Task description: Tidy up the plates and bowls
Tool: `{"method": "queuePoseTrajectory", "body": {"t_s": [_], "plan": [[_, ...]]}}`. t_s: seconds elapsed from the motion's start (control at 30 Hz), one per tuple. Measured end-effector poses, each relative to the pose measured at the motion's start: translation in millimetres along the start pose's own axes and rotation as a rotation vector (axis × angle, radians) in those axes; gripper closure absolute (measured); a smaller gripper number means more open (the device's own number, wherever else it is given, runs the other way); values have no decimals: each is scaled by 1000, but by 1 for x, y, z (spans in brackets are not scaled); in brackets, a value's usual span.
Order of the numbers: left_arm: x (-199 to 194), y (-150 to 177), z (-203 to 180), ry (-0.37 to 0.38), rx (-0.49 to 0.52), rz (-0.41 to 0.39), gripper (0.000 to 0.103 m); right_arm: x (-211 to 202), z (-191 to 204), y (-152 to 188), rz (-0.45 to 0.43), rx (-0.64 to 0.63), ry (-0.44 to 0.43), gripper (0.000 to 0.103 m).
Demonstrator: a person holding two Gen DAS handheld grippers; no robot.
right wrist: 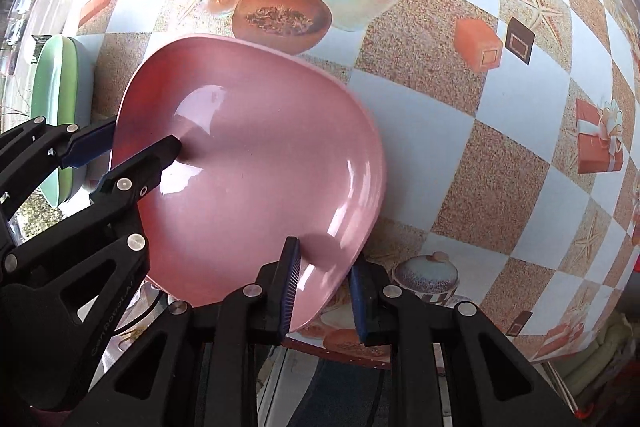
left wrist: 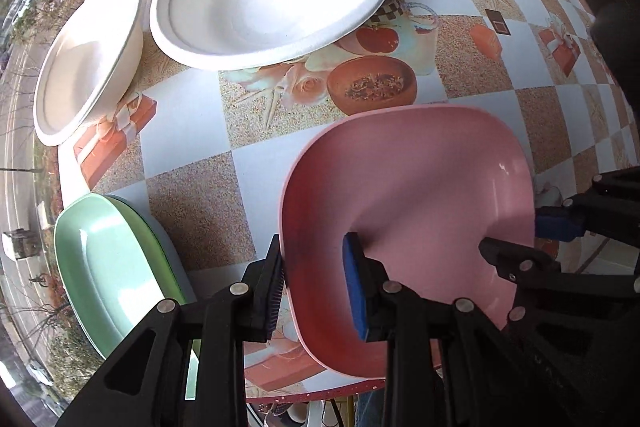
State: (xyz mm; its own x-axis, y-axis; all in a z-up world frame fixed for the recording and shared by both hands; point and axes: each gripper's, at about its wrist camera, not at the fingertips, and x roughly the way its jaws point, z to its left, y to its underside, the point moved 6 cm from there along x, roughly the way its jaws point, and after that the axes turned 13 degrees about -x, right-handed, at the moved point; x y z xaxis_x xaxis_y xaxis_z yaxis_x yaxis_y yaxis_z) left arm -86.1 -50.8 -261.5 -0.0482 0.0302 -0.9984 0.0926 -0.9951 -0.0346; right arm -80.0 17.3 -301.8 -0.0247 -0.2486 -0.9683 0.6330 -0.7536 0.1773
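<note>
Over table (left wrist: 192, 131), both claws straddling pink plate (left wrist: 420, 195)

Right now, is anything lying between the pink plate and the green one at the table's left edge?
Nothing visible: only bare tablecloth separates the pink plate from the green plate.

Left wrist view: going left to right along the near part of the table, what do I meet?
Green plate → left gripper, its fingers straddling the rim of the pink plate → right gripper at the pink plate's right edge.
</note>
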Motion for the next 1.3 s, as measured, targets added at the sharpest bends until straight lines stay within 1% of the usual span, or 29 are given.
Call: {"method": "queuePoseTrajectory", "body": {"t_s": [0.1,0.17,0.2,0.23,0.3,0.37,0.5,0.57,0.7,0.83,0.87,0.93,0.97,1.03,1.17,1.3], "plan": [[1,4,-3,1,8,-11,72,-2,-8,-4,-2,30,-25,80],[0,9,-2,15,7,-2,74,-2,-13,-5,0,61,-40,83],[-4,2,1,10,10,2,79,-2,-14,-5,3,74,-48,84],[-4,2,2,2,17,3,82,-4,-20,-6,6,87,-56,86],[-4,1,7,13,12,14,83,-7,-23,-6,5,105,-73,88],[-9,-3,18,10,18,7,83,-13,-30,-5,0,103,-80,91],[-19,-2,17,2,38,-14,83,-26,-36,-6,-3,97,-93,90],[-24,-4,15,6,40,-22,83,-34,-41,-6,-3,95,-91,90],[-37,-11,13,2,51,-53,83,-49,-48,-15,-16,88,-79,91],[-53,-11,16,0,35,-83,83,-64,-43,-12,-51,71,-71,90],[-57,-11,17,-2,31,-93,83,-66,-34,-15,-59,66,-67,90],[-67,-15,18,-7,22,-116,83,-75,-36,-19,-79,53,-56,90],[-72,-17,20,-10,16,-128,83,-78,-35,-14,-90,45,-50,90],[-78,-19,21,-13,0,-151,83,-94,-33,-16,-108,26,-39,90],[-85,-23,31,-16,-42,-187,83,-112,-28,-25,-131,-17,-18,90],[-93,-24,52,-21,-87,-209,83,-124,-19,-34,-143,-69,4,90]]}}
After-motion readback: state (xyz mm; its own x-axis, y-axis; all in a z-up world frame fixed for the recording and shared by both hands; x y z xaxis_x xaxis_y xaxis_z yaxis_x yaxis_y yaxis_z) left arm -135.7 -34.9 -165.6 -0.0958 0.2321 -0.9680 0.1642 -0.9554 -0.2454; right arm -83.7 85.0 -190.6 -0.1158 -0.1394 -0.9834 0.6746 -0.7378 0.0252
